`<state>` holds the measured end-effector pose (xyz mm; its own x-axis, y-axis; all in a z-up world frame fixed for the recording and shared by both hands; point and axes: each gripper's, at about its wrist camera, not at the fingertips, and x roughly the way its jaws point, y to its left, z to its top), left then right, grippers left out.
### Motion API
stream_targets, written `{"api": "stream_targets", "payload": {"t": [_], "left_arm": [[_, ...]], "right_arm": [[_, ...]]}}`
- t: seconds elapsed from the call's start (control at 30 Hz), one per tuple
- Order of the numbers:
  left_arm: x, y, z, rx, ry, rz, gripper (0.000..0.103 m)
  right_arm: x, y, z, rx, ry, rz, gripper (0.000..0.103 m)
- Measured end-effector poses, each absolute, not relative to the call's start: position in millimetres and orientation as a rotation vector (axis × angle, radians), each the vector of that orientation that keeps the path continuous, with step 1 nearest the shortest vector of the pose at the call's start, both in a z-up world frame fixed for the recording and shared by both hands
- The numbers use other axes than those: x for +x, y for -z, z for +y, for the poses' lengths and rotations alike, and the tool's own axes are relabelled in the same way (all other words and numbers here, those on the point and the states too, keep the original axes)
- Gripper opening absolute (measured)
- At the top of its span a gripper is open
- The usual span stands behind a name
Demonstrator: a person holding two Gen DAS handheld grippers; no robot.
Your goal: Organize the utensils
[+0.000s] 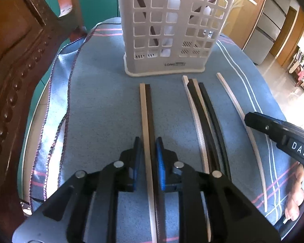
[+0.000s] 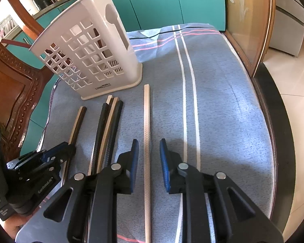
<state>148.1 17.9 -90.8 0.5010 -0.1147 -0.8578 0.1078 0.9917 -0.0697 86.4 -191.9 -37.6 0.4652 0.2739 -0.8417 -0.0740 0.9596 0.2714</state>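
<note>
A white lattice utensil holder [image 1: 172,30] stands at the back of the blue cloth; it also shows in the right wrist view [image 2: 89,54]. Chopsticks lie in front of it. My left gripper [image 1: 149,151] is closed to a narrow gap around a pale and dark pair [image 1: 147,111], which still lies on the cloth. A bunch of pale and dark chopsticks [image 1: 202,117] lies to the right. A single pale chopstick [image 2: 147,125] lies between the open fingers of my right gripper [image 2: 149,154]. The left gripper [image 2: 66,151] shows at lower left of the right view.
A carved wooden chair back [image 1: 14,81] stands close on the left. The blue striped cloth [image 2: 223,101] covers the table, with its edge and a dark rim [image 2: 273,111] to the right. Teal cabinets [image 2: 172,2] stand behind.
</note>
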Motion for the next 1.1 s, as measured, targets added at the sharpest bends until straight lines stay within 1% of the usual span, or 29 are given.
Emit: {"api": "stream_targets", "payload": {"t": [0.03, 0.13, 0.3, 0.5, 0.53, 0.6, 0.7, 0.83, 1.0, 1.1], "left_arm": [[149, 91, 18, -0.02, 0.139, 1.037, 0.013], [146, 90, 19, -0.062, 0.17, 1.033, 0.013], [138, 72, 19, -0.161, 0.246, 0.955, 0.013], [134, 66, 27, -0.28, 0.288, 0.933, 0.013], [133, 63, 28, -0.275, 0.28, 0.922, 0.015], [132, 60, 30, -0.24, 0.244, 0.91, 0.017], [136, 69, 23, -0.163, 0.192, 0.956, 0.017], [139, 79, 18, -0.109, 0.222, 0.994, 0.028], [158, 93, -2, 0.013, 0.184, 1.041, 0.029], [172, 92, -7, 0.085, 0.171, 1.033, 0.029]], "right_arm": [[86, 38, -192, 0.208, -0.215, 1.068, 0.021], [86, 38, -193, 0.209, -0.215, 1.069, 0.021], [86, 38, -192, 0.209, -0.22, 1.068, 0.021], [87, 38, -193, 0.209, -0.218, 1.073, 0.021], [87, 38, -193, 0.21, -0.218, 1.073, 0.021], [87, 39, -191, 0.209, -0.219, 1.073, 0.021], [88, 40, -189, 0.203, -0.223, 1.079, 0.021], [88, 41, -187, 0.198, -0.227, 1.08, 0.021], [89, 41, -186, 0.193, -0.217, 1.083, 0.021], [90, 40, -183, 0.158, -0.203, 1.068, 0.021]]}}
